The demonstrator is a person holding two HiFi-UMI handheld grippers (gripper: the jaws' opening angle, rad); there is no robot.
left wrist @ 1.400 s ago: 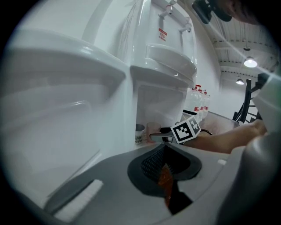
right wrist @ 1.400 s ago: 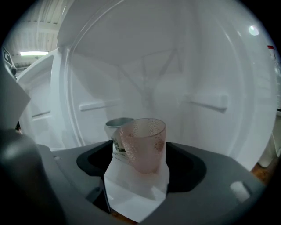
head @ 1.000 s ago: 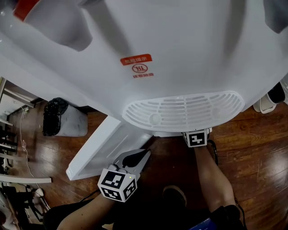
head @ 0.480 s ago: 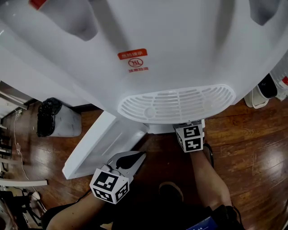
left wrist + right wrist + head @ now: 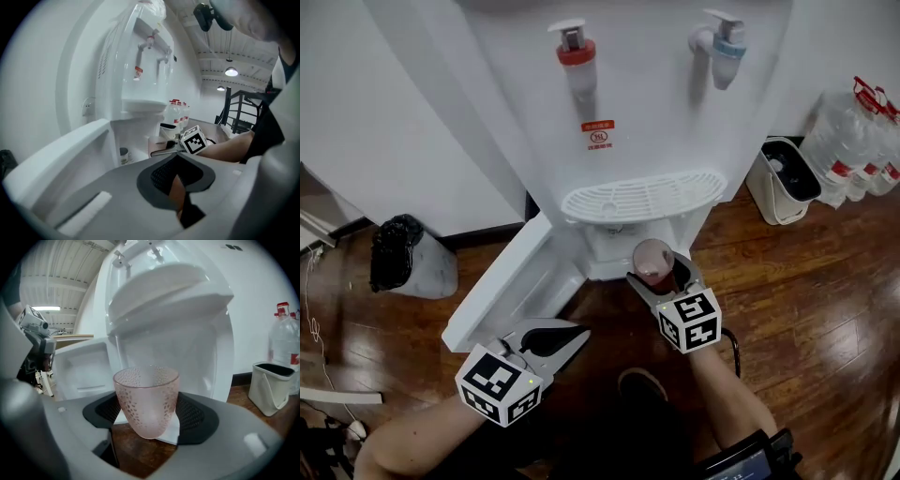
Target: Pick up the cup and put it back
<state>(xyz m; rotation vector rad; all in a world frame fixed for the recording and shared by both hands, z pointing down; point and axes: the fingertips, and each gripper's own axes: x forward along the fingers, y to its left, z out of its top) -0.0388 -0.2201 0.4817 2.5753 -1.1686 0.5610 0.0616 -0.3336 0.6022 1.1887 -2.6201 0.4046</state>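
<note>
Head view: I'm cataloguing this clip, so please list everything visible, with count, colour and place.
water dispenser: one, white, top centre
taps: two, red and blue, on its front
door: one, white, open at its lower left
cup: one, pink, below the dispenser's grille
grey bin: one, black bag, left
white bin: one, right
water bottles: at least two, clear, red caps, far right
floor: brown wood
shoe: one, dark, bottom centre
left gripper: grey, shut, empty
right gripper: grey, holding the cup

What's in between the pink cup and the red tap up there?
The white drip tray juts out between the cup and the red tap; the head view shows it best.
</note>
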